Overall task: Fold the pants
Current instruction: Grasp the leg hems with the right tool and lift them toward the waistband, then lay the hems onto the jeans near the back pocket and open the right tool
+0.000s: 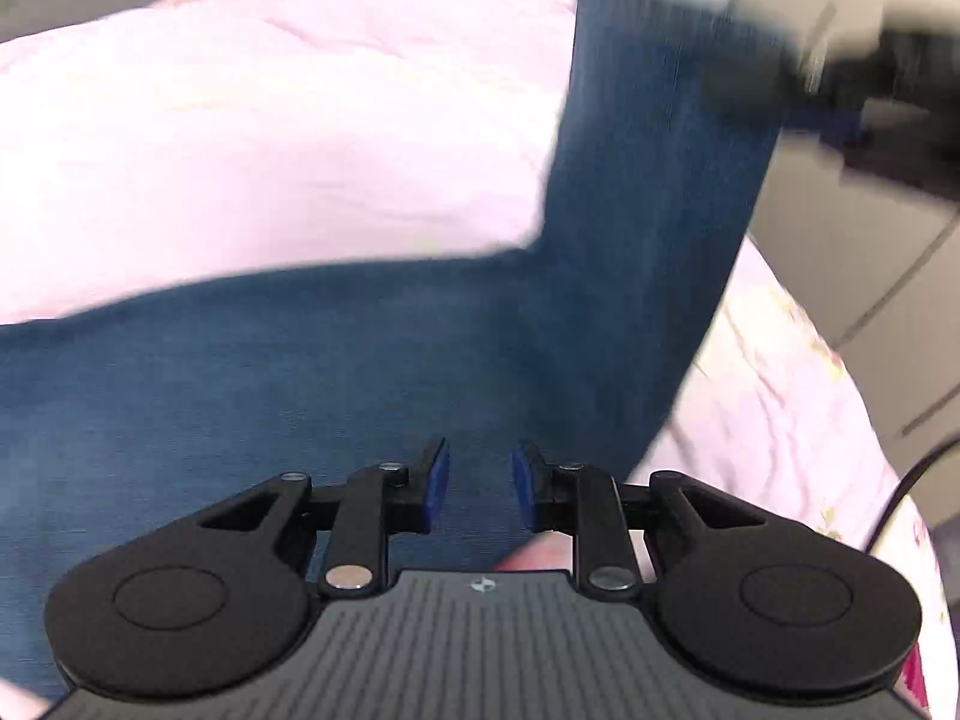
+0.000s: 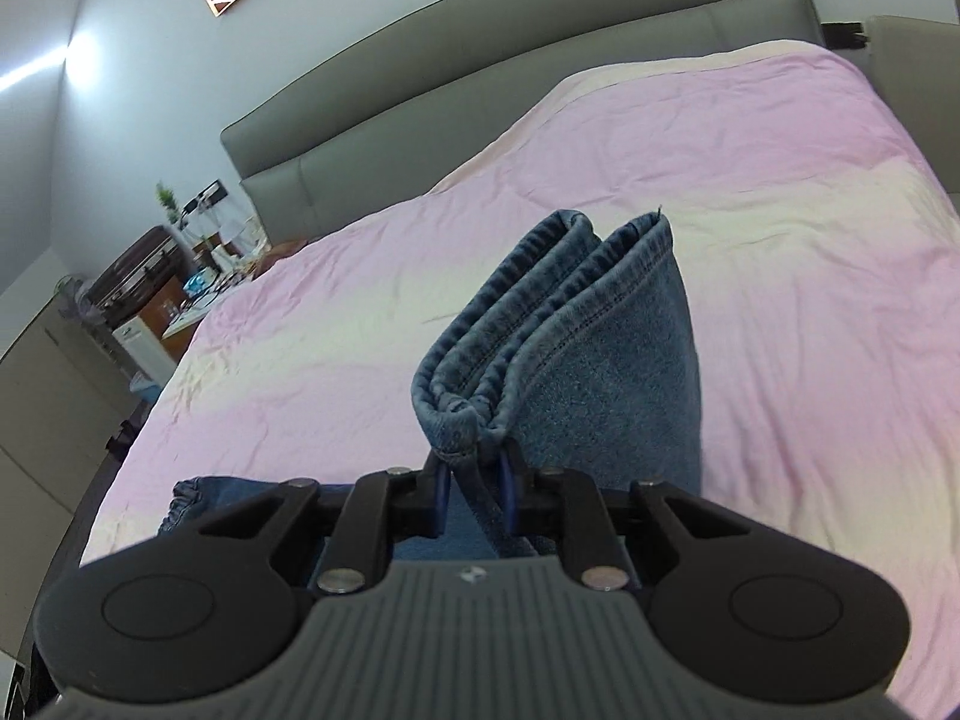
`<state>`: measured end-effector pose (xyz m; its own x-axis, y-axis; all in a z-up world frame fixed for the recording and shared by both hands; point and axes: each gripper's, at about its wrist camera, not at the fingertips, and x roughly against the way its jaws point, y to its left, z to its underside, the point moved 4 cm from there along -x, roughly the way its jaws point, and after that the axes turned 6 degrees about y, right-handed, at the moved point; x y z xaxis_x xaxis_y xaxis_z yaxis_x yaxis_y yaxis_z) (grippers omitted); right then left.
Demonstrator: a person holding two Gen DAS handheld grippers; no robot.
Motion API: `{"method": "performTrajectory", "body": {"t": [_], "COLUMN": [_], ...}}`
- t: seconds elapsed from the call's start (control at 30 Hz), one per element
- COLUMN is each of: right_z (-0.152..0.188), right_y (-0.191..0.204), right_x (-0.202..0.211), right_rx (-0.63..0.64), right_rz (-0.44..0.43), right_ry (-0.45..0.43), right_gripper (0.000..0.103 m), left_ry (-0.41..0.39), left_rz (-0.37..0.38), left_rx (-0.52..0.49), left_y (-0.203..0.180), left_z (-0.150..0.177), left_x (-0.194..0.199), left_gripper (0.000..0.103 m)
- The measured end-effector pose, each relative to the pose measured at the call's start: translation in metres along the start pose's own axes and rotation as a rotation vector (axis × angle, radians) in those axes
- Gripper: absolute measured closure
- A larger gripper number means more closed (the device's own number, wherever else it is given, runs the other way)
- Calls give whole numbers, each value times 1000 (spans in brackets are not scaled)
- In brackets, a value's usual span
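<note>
Blue denim jeans [image 2: 600,324] are seen lifted above a bed covered by a pink sheet [image 2: 780,192]. In the right wrist view, the stacked leg hems are pinched between the blue pads of the right gripper [image 2: 474,495], whose fingers are pressed closely onto the cloth. In the left wrist view, which is blurred, denim is spread beneath the left gripper [image 1: 479,486]; a narrow gap is shown between its fingers, and whether cloth is caught there cannot be told. A leg of the jeans is stretched upward toward the far gripper. A slip is judged possible: several thick hem layers are held by one small pinch, and the outer layers could be pulled free, so the fold would be misaligned.
</note>
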<state>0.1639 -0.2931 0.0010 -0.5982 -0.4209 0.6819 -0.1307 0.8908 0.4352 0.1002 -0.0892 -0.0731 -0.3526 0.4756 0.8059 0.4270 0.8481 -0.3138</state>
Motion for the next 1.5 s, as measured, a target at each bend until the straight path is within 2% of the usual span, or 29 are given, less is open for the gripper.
{"method": "performTrajectory", "body": {"t": [0.1,0.17,0.23,0.3,0.37,0.4,0.53,0.6,0.63,0.67,0.73,0.83,0.93,1.03,1.07,1.1,1.17,1.2,1.23,1.27,1.37,1.5], "right_z": [18,33,54,76,98,108,138,143,143,142,138,124,119,130,135,140,143,141,139,136,132,141], "right_y": [35,53,70,81,87,89,92,91,92,95,96,102,101,101,101,100,98,96,94,92,85,83], "right_x": [-38,-65,-92,-119,-143,-153,-181,-183,-181,-179,-171,-169,-188,-213,-219,-220,-214,-207,-199,-190,-168,-170], "right_rx": [11,17,33,44,73,90,189,211,219,220,192,165,159,176,192,202,193,173,148,127,92,76], "right_rz": [-45,-66,-76,-82,-70,-57,5,6,2,-9,-56,-70,6,63,95,97,70,54,31,-4,-80,-115], "right_ry": [70,120,181,245,302,326,382,390,393,400,398,356,363,403,410,407,392,383,370,363,369,402], "right_gripper": [90,90,90,90,90,90,89,85,80,68,56,56,56,71,82,82,93,95,97,103,102,102], "left_ry": [-50,-71,-101,-125,-124,-116,-112,-107,-102,-97,-81,-76,-78,-73,-70,-66,-63,-59,-58,-58,-57,-15], "left_rz": [-44,-56,-40,12,45,40,32,41,40,35,12,-5,11,20,23,30,58,83,110,134,175,153], "left_rx": [66,148,241,338,417,453,498,509,506,502,498,512,533,534,533,532,534,541,547,554,562,542], "left_y": [48,80,108,132,149,155,175,178,177,177,171,172,179,181,181,180,178,174,174,173,172,167], "left_z": [-2,7,20,35,46,45,39,43,40,41,42,48,53,54,55,54,53,48,48,47,44,40], "left_x": [26,37,43,42,37,33,28,25,22,21,16,19,22,22,21,20,18,13,12,12,8,-4], "left_gripper": [74,74,74,74,74,74,74,74,73,72,72,72,72,72,72,72,71,70,66,62,52,47]}}
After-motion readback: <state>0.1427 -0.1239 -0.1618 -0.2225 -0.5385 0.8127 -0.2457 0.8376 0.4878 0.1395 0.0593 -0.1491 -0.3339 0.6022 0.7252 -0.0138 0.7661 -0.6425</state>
